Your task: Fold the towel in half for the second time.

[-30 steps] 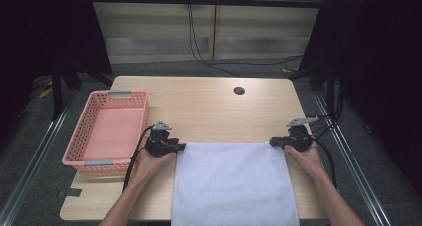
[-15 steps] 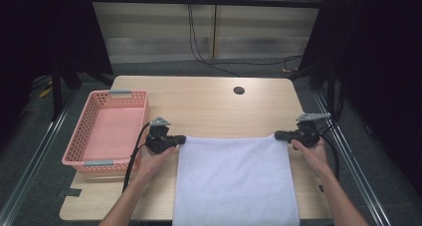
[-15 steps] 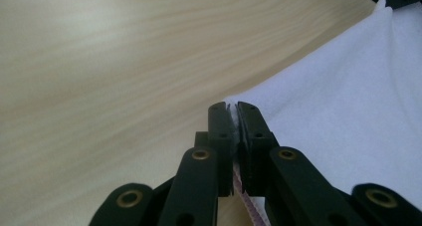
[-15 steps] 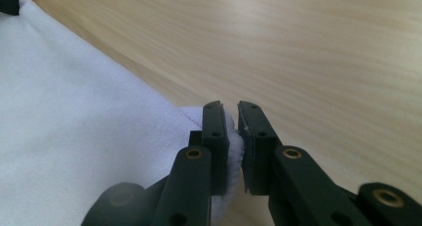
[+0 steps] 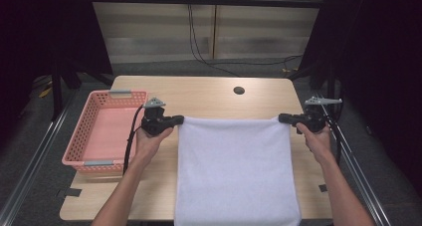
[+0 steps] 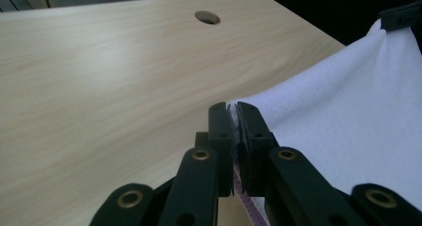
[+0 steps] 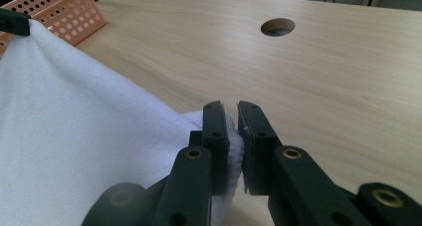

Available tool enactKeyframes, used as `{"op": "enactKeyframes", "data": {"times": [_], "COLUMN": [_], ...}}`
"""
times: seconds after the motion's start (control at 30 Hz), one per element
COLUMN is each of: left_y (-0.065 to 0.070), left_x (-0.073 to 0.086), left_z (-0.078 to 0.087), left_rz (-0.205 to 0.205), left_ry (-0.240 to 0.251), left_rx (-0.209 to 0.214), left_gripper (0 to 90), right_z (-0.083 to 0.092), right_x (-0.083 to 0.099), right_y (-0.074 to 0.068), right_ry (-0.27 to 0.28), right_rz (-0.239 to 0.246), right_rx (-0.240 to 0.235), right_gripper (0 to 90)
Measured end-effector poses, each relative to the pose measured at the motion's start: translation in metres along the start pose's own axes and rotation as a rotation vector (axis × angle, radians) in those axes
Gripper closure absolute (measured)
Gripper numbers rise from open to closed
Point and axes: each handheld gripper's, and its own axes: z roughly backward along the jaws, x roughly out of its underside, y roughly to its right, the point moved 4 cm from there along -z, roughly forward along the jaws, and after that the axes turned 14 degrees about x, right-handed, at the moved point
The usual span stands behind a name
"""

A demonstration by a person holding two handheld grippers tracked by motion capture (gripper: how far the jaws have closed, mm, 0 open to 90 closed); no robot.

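Observation:
A white towel point(image 5: 236, 171) hangs stretched between my two grippers, its near part draping over the table's front edge. My left gripper point(image 5: 180, 119) is shut on the towel's far left corner. The left gripper view shows the jaws point(image 6: 235, 106) pinching a thin fold of towel point(image 6: 348, 121), above the tabletop. My right gripper point(image 5: 281, 118) is shut on the far right corner. In the right gripper view its jaws point(image 7: 231, 106) squeeze a thicker wad of towel point(image 7: 74, 146). The far edge runs taut and level between the two corners.
A pink plastic basket point(image 5: 79, 136) stands at the table's left side, close to my left forearm. The wooden table point(image 5: 214, 94) has a round cable hole point(image 5: 239, 90) near its far edge. Dark floor and metal rails surround the table.
Both hands have risen with the towel's far corners. The far edge has come up off the table and pulled straight. The left jaws have closed onto their corner.

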Motion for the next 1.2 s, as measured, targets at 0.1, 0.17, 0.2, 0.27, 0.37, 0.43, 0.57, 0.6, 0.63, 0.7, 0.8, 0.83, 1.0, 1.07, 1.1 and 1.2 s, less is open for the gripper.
{"op": "enactKeyframes", "data": {"times": [0.1,0.17,0.2,0.27,0.37,0.43,0.57,0.6,0.63,0.7,0.8,0.83,1.0,1.07,1.1,1.2], "left_y": [-0.003,-0.001,-0.001,-0.003,-0.002,0.000,0.014,0.016,0.020,0.028,0.044,0.050,0.077,0.085,0.088,0.099], "left_x": [-0.011,-0.017,-0.020,-0.027,-0.035,-0.037,-0.037,-0.036,-0.034,-0.028,-0.018,-0.015,0.009,0.019,0.022,0.036], "left_z": [-0.001,-0.002,-0.001,0.000,0.005,0.005,0.014,0.017,0.020,0.026,0.035,0.037,0.054,0.059,0.061,0.067], "left_rz": [-0.006,-0.019,-0.031,-0.044,-0.036,-0.047,-0.082,-0.090,-0.092,-0.099,-0.122,-0.130,-0.149,-0.152,-0.159,-0.144], "left_ry": [0.014,0.021,0.023,0.027,0.078,0.077,0.101,0.107,0.113,0.122,0.115,0.110,0.086,0.077,0.077,0.067], "left_rx": [-0.036,-0.038,-0.041,-0.051,-0.031,-0.035,-0.006,0.000,0.012,0.026,0.055,0.066,0.120,0.123,0.130,0.150], "left_gripper": [86.5,86.5,86.5,86.6,86.6,86.6,86.5,86.5,86.5,86.5,86.5,86.5,86.4,86.4,86.4,86.3], "right_z": [-0.003,-0.005,-0.005,-0.005,-0.002,0.001,0.012,0.017,0.020,0.030,0.049,0.055,0.085,0.099,0.105,0.122], "right_x": [-0.010,-0.018,-0.020,-0.027,-0.035,-0.040,-0.045,-0.044,-0.042,-0.036,-0.026,-0.022,0.003,0.017,0.023,0.041], "right_y": [0.002,0.005,0.006,0.010,0.013,0.012,0.008,0.005,0.004,0.000,-0.009,-0.012,-0.032,-0.041,-0.044,-0.054], "right_ry": [0.014,0.031,0.031,0.040,0.067,0.082,0.119,0.133,0.132,0.127,0.137,0.134,0.120,0.108,0.106,0.104], "right_rz": [-0.019,-0.035,-0.040,-0.050,-0.060,-0.058,-0.049,-0.051,-0.041,-0.020,-0.015,-0.002,0.026,0.038,0.042,0.046], "right_rx": [0.004,0.007,0.012,0.020,0.021,0.022,0.006,-0.003,-0.009,-0.010,-0.027,-0.033,-0.066,-0.080,-0.087,-0.105], "right_gripper": [82.9,83.0,83.0,83.2,83.4,83.4,83.6,83.7,83.7,83.7,83.9,84.0,84.3,84.3,84.3,84.3]}}
